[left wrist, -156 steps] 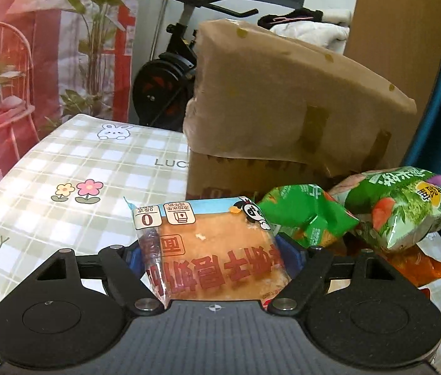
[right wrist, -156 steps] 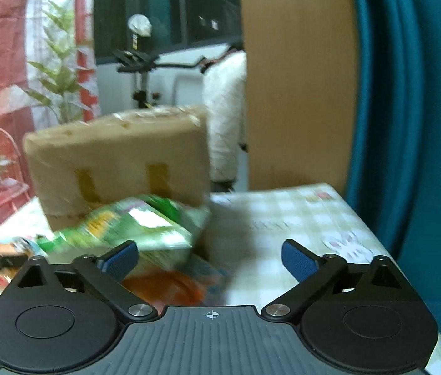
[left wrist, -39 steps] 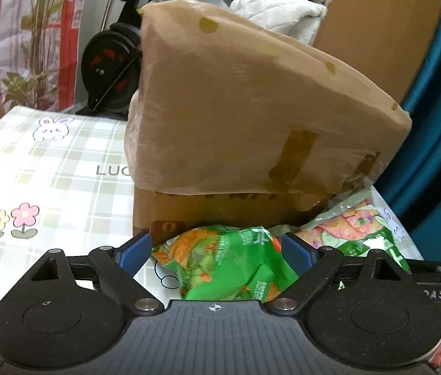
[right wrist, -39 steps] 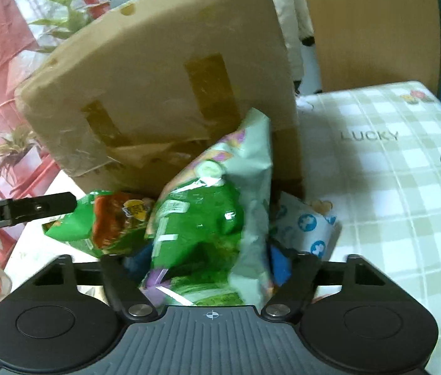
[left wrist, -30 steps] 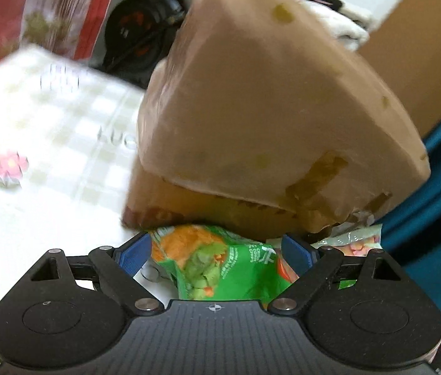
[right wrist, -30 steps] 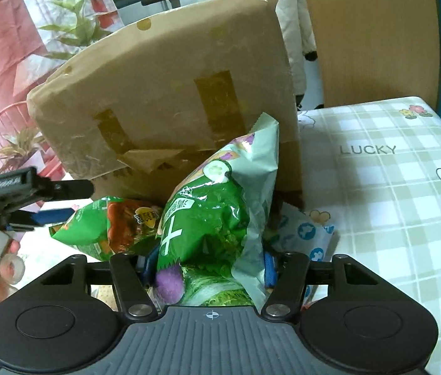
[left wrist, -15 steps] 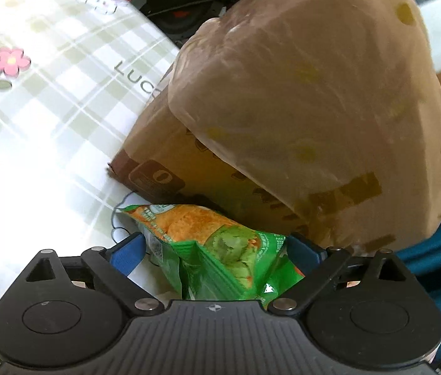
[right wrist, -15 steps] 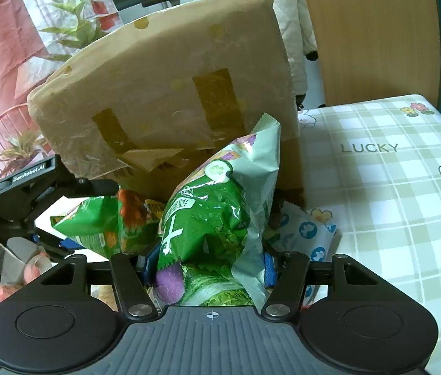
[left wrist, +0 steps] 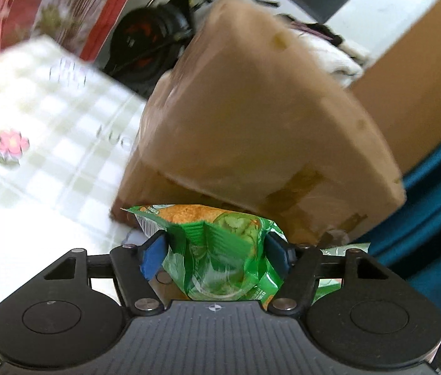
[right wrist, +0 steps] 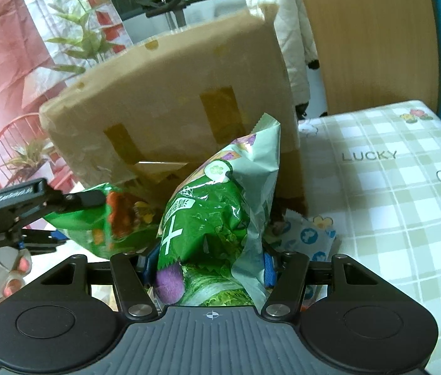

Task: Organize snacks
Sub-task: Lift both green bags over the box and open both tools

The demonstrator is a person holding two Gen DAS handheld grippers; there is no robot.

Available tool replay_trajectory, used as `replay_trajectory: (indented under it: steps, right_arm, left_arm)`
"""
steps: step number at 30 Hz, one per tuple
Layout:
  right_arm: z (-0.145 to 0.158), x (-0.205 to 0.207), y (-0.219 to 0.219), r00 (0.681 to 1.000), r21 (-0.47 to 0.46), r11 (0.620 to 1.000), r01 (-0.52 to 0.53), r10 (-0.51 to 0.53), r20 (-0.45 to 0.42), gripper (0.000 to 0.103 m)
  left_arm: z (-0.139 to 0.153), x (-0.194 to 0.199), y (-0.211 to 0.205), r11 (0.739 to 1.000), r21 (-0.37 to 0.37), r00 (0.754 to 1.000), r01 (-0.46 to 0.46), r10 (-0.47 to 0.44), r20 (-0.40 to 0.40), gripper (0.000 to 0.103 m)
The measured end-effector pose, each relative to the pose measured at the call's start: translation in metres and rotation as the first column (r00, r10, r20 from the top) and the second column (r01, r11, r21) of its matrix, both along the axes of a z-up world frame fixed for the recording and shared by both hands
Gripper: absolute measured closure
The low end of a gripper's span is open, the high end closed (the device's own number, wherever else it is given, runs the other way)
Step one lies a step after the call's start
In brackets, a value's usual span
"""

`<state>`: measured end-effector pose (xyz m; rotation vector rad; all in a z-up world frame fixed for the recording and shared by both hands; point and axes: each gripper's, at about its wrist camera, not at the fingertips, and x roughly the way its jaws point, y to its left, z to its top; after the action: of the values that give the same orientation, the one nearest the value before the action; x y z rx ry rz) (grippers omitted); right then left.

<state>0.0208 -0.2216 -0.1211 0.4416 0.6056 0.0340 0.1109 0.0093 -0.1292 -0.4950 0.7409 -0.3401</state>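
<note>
My left gripper (left wrist: 217,247) is shut on a small green and orange snack bag (left wrist: 217,250), held just in front of the cardboard box (left wrist: 261,131); it also shows in the right wrist view (right wrist: 111,218). My right gripper (right wrist: 208,262) is shut on a bigger green vegetable-print snack bag (right wrist: 217,218) that stands upright between its fingers, close to the box (right wrist: 170,106). The box's flap hangs over its front. A blue and white packet (right wrist: 311,237) lies on the table beside the box.
The table carries a checked cloth with rabbits and "LUCKY" print (right wrist: 392,187). An exercise bike (left wrist: 148,43), a wooden panel (right wrist: 370,37) and a teal curtain (left wrist: 433,193) stand behind. The person's hand (right wrist: 4,268) is at the left.
My left gripper has closed on the small green and orange bag and lifted it, tilting its view upward. My right gripper keeps its hold on the bigger bag, almost still.
</note>
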Motion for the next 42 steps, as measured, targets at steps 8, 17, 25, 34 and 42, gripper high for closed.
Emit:
replay_trajectory:
  steps: [8,17,25,34,42]
  right_arm:
    - [0.024,-0.029,-0.013,0.996,0.021,0.998,0.059,-0.060,0.070,0.047]
    - [0.072,-0.066,-0.033,0.968,0.034,0.993,0.111,-0.115,0.223,0.047]
    - [0.117,-0.071,-0.043,0.934,-0.010,0.994,0.112,-0.102,0.342,0.047]
    - [0.151,-0.034,-0.055,0.917,-0.087,0.986,0.142,-0.098,0.388,0.047]
    - [0.172,0.040,-0.057,0.912,-0.187,0.966,0.176,-0.088,0.401,0.047]
  left_arm:
    - [0.042,-0.039,0.001,0.990,0.141,0.978,-0.012,-0.018,0.210,0.033]
    - [0.096,-0.066,-0.006,0.979,0.198,0.904,-0.052,-0.038,0.426,0.034]
    - [0.128,-0.060,-0.015,0.974,0.213,0.860,-0.072,-0.047,0.508,0.035]
    - [0.147,-0.039,-0.023,0.970,0.229,0.835,-0.075,-0.065,0.547,0.035]
    - [0.166,0.013,-0.049,0.950,0.291,0.806,-0.115,-0.082,0.586,0.035]
